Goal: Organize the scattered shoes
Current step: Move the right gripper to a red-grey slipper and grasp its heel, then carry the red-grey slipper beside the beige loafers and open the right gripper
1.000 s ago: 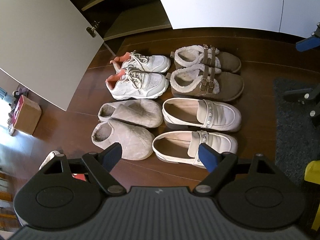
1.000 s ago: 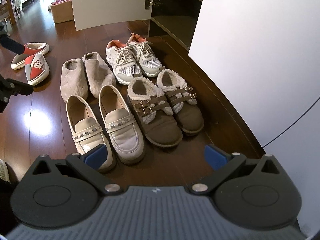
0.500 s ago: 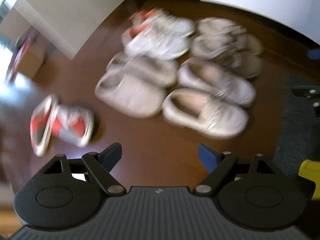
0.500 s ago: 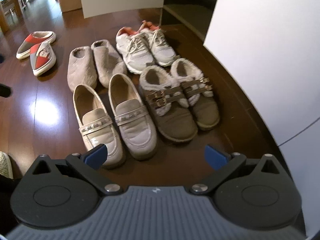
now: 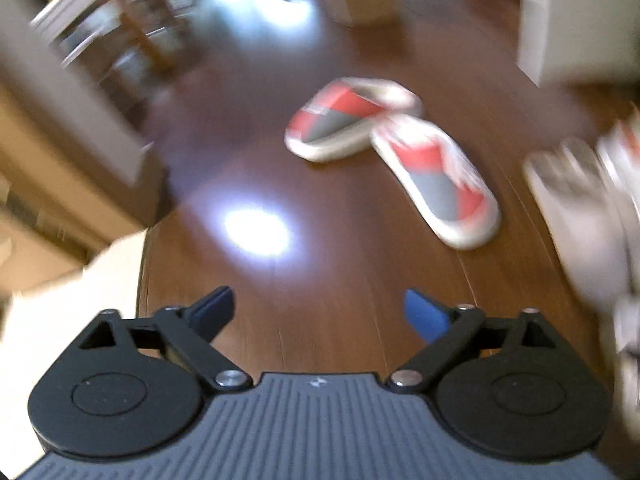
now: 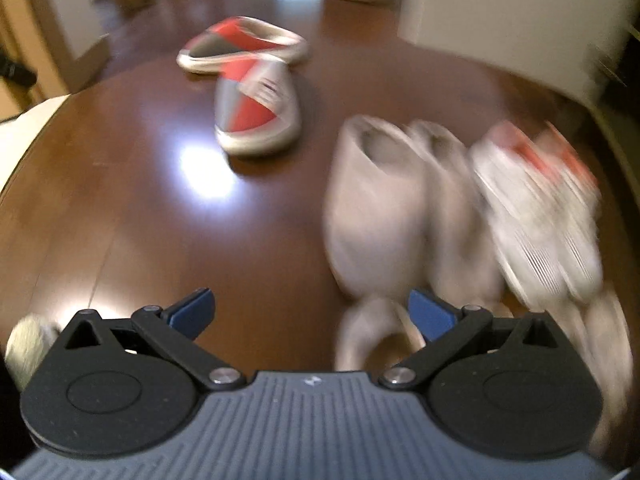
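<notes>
Both sets of jaws are spread wide with nothing between them. The left gripper (image 5: 318,312) looks straight up the floor (image 5: 320,240) at the red-and-grey slippers (image 5: 436,176), ahead and slightly right, splayed in a V, the near one's long axis running away leftward. The right gripper (image 6: 310,314) sees them farther off, ahead-left, the tidy grey slippers (image 6: 376,208) just beside its right finger. My call: left's nearer.
</notes>
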`<state>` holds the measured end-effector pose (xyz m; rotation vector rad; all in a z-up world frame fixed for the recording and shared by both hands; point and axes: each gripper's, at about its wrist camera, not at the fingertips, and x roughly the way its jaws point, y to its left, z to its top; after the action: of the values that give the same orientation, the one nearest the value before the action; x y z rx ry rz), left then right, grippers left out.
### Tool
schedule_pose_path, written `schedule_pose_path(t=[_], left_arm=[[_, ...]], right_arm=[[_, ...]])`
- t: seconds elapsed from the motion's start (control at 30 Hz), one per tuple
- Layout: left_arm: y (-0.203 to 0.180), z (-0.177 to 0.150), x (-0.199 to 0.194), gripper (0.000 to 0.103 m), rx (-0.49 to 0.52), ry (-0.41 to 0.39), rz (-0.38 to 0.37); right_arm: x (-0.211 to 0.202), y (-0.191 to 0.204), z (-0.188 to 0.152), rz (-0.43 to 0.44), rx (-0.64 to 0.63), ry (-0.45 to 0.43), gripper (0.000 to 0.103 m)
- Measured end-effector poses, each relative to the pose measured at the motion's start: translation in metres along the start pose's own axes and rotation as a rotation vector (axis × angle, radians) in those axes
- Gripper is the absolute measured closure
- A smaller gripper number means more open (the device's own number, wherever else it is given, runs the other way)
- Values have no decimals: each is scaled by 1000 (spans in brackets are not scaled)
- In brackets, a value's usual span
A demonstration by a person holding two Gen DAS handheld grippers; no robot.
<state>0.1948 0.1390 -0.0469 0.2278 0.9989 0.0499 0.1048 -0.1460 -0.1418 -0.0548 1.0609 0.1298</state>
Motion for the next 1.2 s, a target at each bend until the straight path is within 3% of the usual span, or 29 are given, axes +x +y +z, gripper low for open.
schedule_pose_path(t=[0.07,0.2,0.33,0.4,0.5,0.6,0.67,0.73,0.77,0.83,0.9,0.97,1.03,1.13,1.2], left_arm=[[23,9,27,7,-108,25,-19],[45,10,53,7,-149,69,-33],[60,-1,61,7,-147,102,-26],[70,-11,64,7,-162,122,-26],[77,-22,70,7,-180,151,-23],[83,-36,74,7,-195,194,-27],[82,-42,73,7,-199,209,-39],[75,-43,68,7,-191,205,-59],[71,-44,66,7,-187,203,-69],[64,-45,61,7,-179,199,-89],[57,-46,56,7,-171,196,-109],[49,-47,52,7,-163,192,-129],[42,-49,47,7,-155,188,-149],[31,-50,40,7,-143,183,-179],[14,-50,32,7,-100,174,-195]], right_arm=[[37,7,36,15,-15,-4,1],[111,20,110,48,-34,-16,2],[146,8,193,83,141,-59,2],[166,2,239,47,231,-65,8],[202,7,284,-23,268,6,8],[237,21,298,-87,237,130,8],[257,28,296,-128,208,220,8],[270,31,285,-150,187,305,35],[267,29,280,-117,198,303,73],[253,28,266,-25,198,302,76],[234,31,248,3,131,309,81],[210,23,222,54,148,331,84],[174,10,172,111,181,374,85],[141,-8,107,118,240,441,85],[124,-20,64,102,318,484,77]])
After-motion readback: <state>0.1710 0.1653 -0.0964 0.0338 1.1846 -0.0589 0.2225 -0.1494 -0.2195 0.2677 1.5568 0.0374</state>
